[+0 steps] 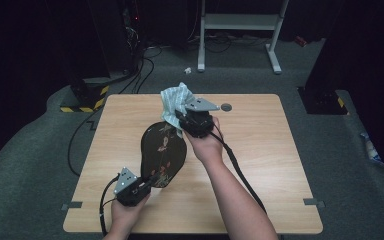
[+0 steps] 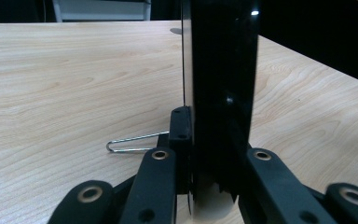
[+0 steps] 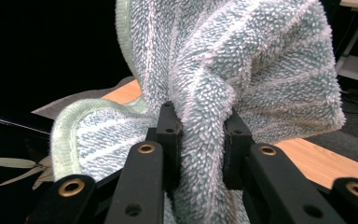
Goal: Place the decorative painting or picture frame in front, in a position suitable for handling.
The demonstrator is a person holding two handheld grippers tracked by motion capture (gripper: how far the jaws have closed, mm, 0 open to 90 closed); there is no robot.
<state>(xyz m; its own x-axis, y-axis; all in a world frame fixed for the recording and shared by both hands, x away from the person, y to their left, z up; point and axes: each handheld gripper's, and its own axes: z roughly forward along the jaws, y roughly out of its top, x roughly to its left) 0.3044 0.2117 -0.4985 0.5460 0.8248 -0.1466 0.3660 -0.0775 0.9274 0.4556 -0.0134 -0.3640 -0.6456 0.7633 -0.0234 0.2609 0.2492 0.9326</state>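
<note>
Left gripper: I have it at the near left of the desk, its fingers pinching the near edge of the black tray; in the left gripper view the glossy edge stands upright between them.
Left hand: it comes in from the near edge, wrist low, gripper pointing far and slightly right.
Right gripper: I see it at the tray's far end, fingers pressed tight on a bunched fold of the towel.
Right hand: forearm stretched out from the near right, angled toward the far left, hand wrapped round the gripper body.
Towel: pale blue-green striped terry, gathered between the right fingers in the right gripper view, the rest spilling up and to the far side; its lower fold lies at the tray's far rim.
Tray: dark oval with a leaf pattern, lifted at an angle over the middle of the desk, near end held, far end under the towel.
Wire clip: a thin metal loop lying on the desk just left of the left fingers.
</note>
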